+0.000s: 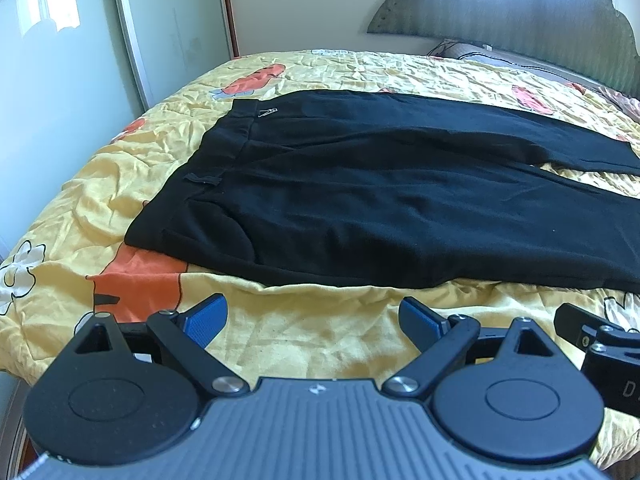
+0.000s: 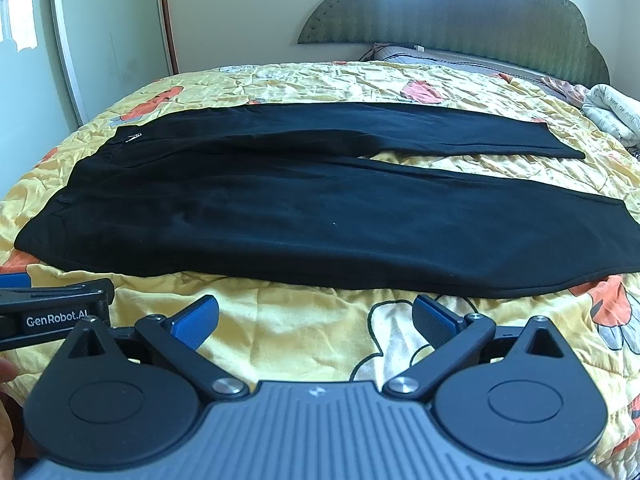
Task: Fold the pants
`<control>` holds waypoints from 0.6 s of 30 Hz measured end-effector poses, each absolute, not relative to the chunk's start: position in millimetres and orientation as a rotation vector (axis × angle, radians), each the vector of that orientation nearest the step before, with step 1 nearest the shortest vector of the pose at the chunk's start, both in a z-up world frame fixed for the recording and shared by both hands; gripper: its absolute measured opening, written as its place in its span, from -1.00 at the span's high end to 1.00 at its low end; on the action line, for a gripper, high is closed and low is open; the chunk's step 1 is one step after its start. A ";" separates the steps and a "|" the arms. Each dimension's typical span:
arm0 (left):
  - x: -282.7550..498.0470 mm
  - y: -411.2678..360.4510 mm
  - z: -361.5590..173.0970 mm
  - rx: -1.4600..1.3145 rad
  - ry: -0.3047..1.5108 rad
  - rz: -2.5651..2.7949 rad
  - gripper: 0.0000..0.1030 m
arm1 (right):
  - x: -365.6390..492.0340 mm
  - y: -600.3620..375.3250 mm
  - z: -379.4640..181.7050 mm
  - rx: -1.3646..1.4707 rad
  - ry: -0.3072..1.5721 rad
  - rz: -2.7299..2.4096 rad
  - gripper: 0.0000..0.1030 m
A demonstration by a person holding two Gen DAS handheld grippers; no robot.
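Black pants [image 1: 360,200] lie flat across the bed, waistband at the left, both legs stretching right with a narrow gap between them; they also show in the right wrist view [image 2: 320,216]. My left gripper [image 1: 314,320] is open and empty, hovering over the quilt just short of the pants' near edge by the waist. My right gripper [image 2: 316,320] is open and empty, short of the near leg's edge. The right gripper's body shows at the left wrist view's right edge [image 1: 600,340]; the left gripper's body shows at the right wrist view's left [image 2: 52,312].
A yellow quilt [image 2: 304,344] with orange and white flower prints covers the bed. A padded headboard [image 2: 460,16] and pillows stand at the far right. A wardrobe door [image 1: 80,40] stands along the left. A folded white cloth [image 2: 612,116] lies at the far right.
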State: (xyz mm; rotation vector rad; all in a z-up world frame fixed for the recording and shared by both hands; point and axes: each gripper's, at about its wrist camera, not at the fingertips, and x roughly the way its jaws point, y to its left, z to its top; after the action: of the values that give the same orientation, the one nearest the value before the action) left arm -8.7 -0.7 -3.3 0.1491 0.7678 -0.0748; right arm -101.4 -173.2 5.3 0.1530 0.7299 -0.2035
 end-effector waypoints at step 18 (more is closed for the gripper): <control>-0.9 1.0 -8.2 0.160 0.783 -0.083 -0.83 | -95.8 -177.2 1.8 0.154 0.744 -0.193 -1.00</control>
State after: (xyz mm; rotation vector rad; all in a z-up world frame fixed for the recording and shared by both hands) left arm -0.9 1.0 -8.2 0.1600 0.7825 -0.0828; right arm -95.8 -177.2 1.8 0.1539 0.7445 -0.1928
